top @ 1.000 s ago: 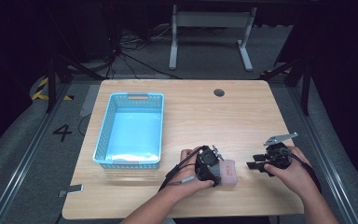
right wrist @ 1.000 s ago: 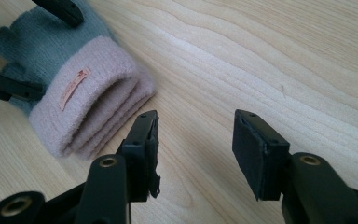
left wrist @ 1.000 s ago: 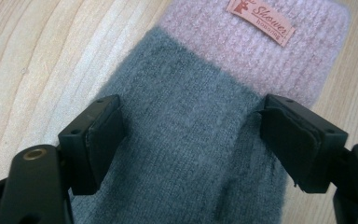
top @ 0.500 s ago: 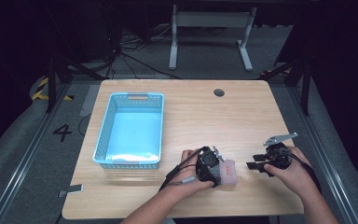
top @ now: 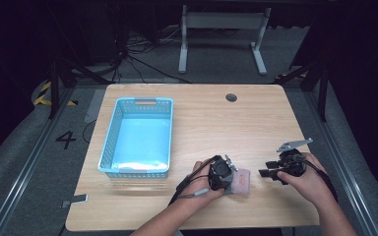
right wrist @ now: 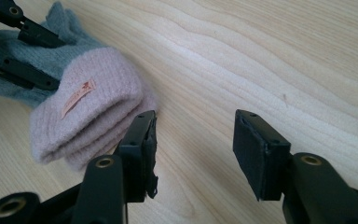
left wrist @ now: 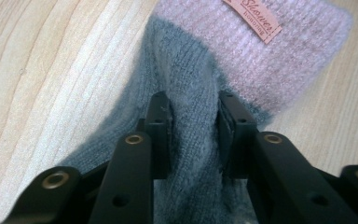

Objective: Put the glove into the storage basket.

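Note:
A folded knit piece, grey with a pink cuff and a small label (left wrist: 261, 51), lies near the table's front edge (top: 242, 182). My left gripper (left wrist: 193, 126) has just been closing and now pinches a ridge of the grey knit between its pads. In the high view it sits at the knit's left side (top: 229, 179). My right gripper (right wrist: 193, 140) stands open over bare wood, its left jaw close beside the pink cuff (right wrist: 93, 116). It rests to the right of the knit (top: 269, 173), with nothing between its jaws.
A light blue plastic basket (top: 109, 142) stands on the left half of the wooden table (top: 216, 123). A round cable hole (top: 231, 97) sits near the far edge. Both forearms come in over the front edge.
Both hands stay where they were in the high view. The knit piece has not shifted on the table.

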Available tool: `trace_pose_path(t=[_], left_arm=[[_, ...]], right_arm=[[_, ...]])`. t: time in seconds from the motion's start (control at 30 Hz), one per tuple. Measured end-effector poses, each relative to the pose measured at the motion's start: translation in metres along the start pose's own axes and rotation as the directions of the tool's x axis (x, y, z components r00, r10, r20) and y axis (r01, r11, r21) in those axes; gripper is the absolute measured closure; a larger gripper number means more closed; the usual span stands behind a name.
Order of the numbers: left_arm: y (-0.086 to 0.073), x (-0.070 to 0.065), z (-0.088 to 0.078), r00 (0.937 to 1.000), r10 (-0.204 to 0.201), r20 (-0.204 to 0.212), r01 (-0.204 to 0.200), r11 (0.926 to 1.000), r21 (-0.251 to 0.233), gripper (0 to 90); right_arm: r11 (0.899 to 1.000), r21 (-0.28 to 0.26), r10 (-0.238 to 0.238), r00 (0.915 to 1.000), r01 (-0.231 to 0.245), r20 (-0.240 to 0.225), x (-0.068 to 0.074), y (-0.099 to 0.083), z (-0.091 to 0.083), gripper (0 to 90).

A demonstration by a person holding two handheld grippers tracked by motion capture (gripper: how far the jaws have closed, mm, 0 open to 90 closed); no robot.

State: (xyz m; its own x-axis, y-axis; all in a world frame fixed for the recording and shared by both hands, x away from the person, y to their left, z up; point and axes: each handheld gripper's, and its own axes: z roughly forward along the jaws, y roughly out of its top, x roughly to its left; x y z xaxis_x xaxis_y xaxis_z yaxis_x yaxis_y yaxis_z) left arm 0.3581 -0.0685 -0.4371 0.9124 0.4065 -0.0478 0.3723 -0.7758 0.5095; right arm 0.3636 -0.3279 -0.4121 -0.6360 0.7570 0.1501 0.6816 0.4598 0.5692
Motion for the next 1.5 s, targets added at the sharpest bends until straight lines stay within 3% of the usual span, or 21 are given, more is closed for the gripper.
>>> trace_pose_path(t=[0.27, 0.67, 0.83, 1.23, 1.5], left_arm=[[0.003, 0.002, -0.015, 0.9995, 0.01, 0.03, -0.01, 1.0, 0.0, 73.3], [0.003, 0.008, -0.062, 1.0, 0.003, -0.007, -0.004, 0.9989, -0.047, 73.9], [-0.001, 0.019, -0.088, 0.9996, -0.015, -0.025, 0.013, 0.9981, -0.06, 74.0], [-0.007, 0.042, -0.125, 0.9984, -0.048, -0.03, 0.044, 0.9926, -0.113, 74.0], [-0.01, 0.065, -0.147, 0.9942, -0.085, -0.065, 0.077, 0.9894, -0.123, 74.1]], right_arm=[[1.0, -0.02, -0.005, 1.0, 0.005, -0.007, -0.005, 0.009, -0.002, 50.5], [0.998, -0.051, -0.032, 0.9988, 0.03, -0.036, -0.009, 0.03, 0.0, 50.3], [0.998, -0.051, -0.043, 0.9981, 0.04, -0.045, -0.009, 0.037, 0.003, 50.3], [0.998, -0.045, -0.037, 0.9982, 0.035, -0.048, -0.01, 0.038, 0.006, 49.9], [0.999, -0.03, -0.025, 0.9995, 0.024, -0.019, -0.012, 0.033, 0.01, 48.3]])
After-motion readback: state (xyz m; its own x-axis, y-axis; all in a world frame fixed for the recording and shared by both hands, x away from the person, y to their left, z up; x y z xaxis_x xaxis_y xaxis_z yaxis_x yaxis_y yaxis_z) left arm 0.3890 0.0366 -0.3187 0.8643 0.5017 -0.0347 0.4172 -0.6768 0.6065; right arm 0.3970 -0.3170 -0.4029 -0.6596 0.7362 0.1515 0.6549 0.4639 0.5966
